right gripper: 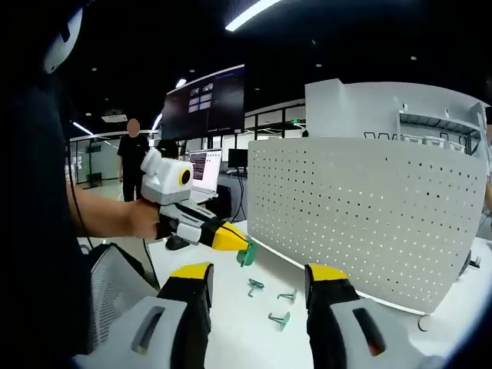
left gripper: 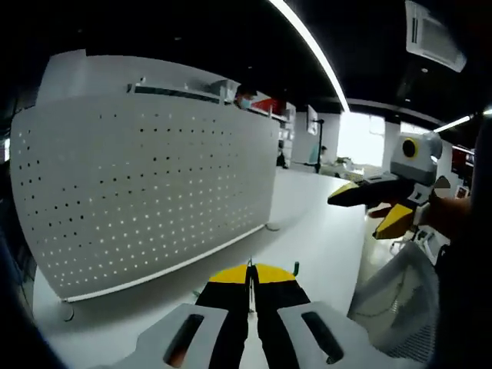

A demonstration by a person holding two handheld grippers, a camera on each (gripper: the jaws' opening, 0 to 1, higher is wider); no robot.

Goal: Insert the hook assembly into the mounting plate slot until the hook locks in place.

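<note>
A white perforated mounting plate stands upright on the white table; in the right gripper view it rises at the right. My left gripper is shut, with a bit of green hook showing at its tips. From the right gripper view, the left gripper holds that green hook just short of the plate's lower left corner. My right gripper is wide open over the table, nothing between its jaws. Three loose green hooks lie on the table below it. The right gripper hovers at the right.
A grey mesh chair back stands at the table's edge, also visible as a chair back. A person stands far behind, near a monitor and a large wall screen. Shelving rises behind the plate.
</note>
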